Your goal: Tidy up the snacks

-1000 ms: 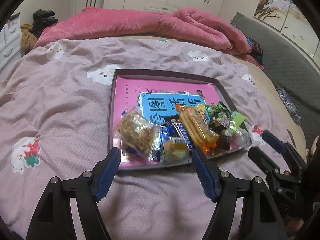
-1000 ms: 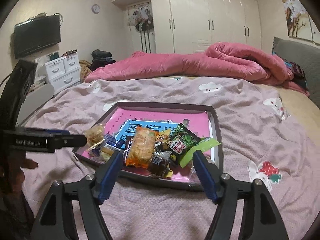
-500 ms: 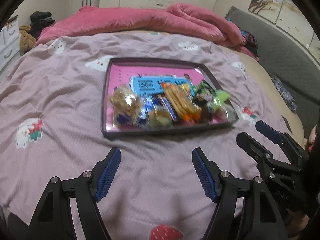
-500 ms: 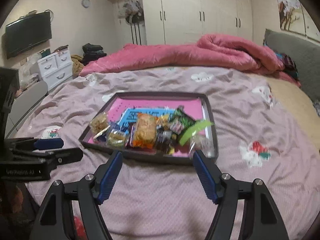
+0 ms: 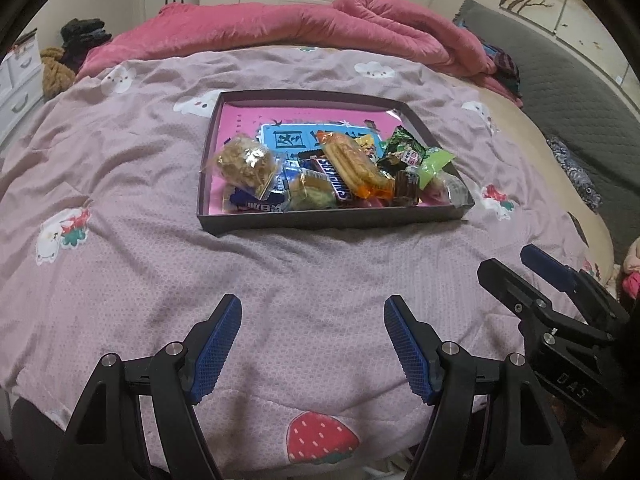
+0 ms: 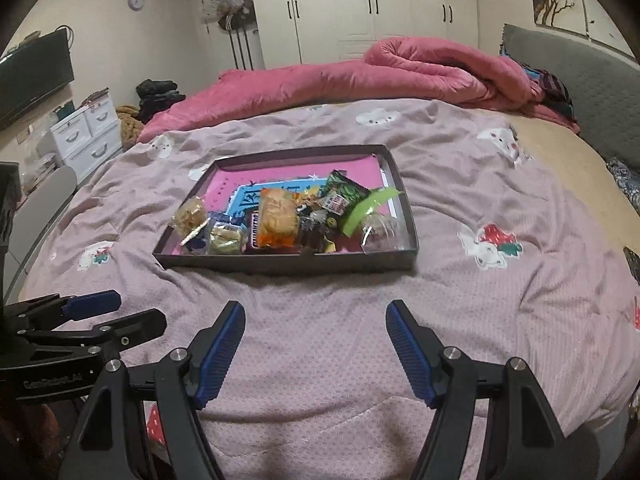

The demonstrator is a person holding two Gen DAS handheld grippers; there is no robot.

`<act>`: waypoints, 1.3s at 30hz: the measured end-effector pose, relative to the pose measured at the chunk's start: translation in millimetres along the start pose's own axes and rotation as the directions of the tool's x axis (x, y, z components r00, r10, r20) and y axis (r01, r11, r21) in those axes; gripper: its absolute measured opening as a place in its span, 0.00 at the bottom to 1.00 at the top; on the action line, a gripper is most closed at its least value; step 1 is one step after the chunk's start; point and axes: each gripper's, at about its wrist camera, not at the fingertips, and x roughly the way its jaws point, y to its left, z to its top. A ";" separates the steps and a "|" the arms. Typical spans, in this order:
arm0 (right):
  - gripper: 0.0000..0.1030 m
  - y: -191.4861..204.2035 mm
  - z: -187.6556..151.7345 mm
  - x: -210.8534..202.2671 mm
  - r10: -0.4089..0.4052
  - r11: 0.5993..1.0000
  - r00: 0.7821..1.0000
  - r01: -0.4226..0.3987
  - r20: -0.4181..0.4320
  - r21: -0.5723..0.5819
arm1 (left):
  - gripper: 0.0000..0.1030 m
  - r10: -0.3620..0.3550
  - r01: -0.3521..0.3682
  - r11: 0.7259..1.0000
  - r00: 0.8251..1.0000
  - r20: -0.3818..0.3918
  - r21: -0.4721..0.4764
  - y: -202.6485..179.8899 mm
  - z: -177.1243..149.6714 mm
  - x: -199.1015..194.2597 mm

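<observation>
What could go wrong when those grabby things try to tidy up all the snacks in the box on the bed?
1. The snacks are heaped at the near side of the tray; grabbing the long biscuit pack may drag its neighbours along.
2. The green wrapper sticks up near the tray's right rim and might get flicked out.
3. The tray sits on a soft, wrinkled bedspread, so pushing down with the open left hand-held gripper or right hand-held gripper might tip it.

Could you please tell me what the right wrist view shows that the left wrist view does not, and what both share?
Only the right wrist view shows the wall clock and television. Only the left wrist view shows the strawberry print at the bedspread's near edge. Both show the snack tray on the bed, the pink quilt, and both tools open and empty.
</observation>
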 end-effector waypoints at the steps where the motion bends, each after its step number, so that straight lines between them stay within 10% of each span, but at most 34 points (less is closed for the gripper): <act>1: 0.70 -0.3 -0.7 -0.3 -0.006 1.000 1.000 0.006 0.004 0.000 | 0.73 0.000 0.000 1.000 1.000 0.002 0.002 0.1 0.2 -0.6; 39: 0.71 1.5 -1.0 5.8 -0.014 1.000 1.000 0.014 -0.004 -0.009 | 0.73 0.031 -0.031 0.999 0.999 -0.007 -0.012 6.8 0.3 -0.3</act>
